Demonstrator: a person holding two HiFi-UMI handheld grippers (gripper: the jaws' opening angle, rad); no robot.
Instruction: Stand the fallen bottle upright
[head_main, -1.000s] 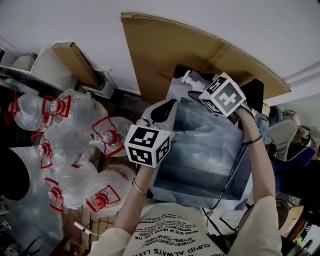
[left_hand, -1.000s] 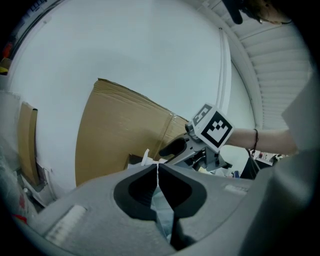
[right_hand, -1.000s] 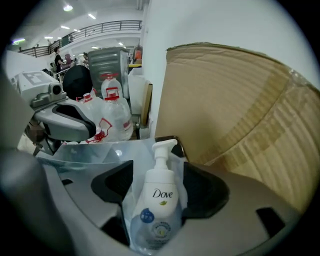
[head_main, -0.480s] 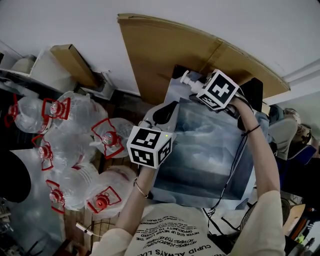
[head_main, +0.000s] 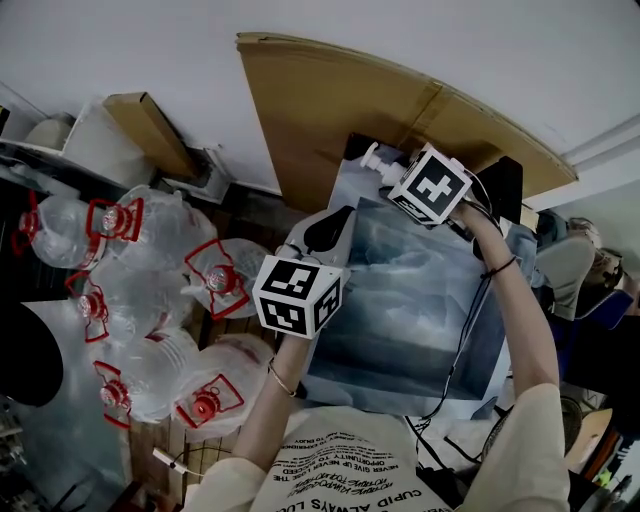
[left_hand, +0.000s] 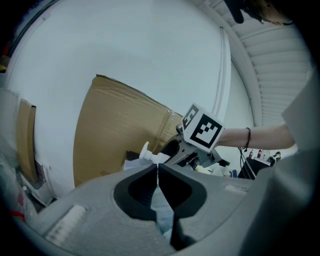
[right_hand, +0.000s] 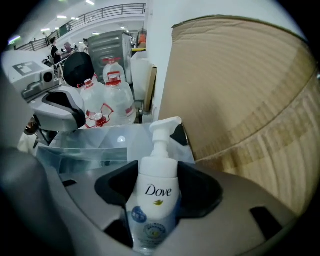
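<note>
Closing just now onto the pump bottle (right_hand: 154, 200), the right gripper (right_hand: 155, 171) appears to clamp it; left gripper (left_hand: 158, 169) pinched shut, empty; uprighting judged outstanding.

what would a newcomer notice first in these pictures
The white pump bottle sits between the jaws of the right gripper, which have just been closing on it, at the far end of the bluish tabletop. Left of that, clear water jugs with red handles crowd together, and a big cardboard sheet leans on the white wall behind.
</note>
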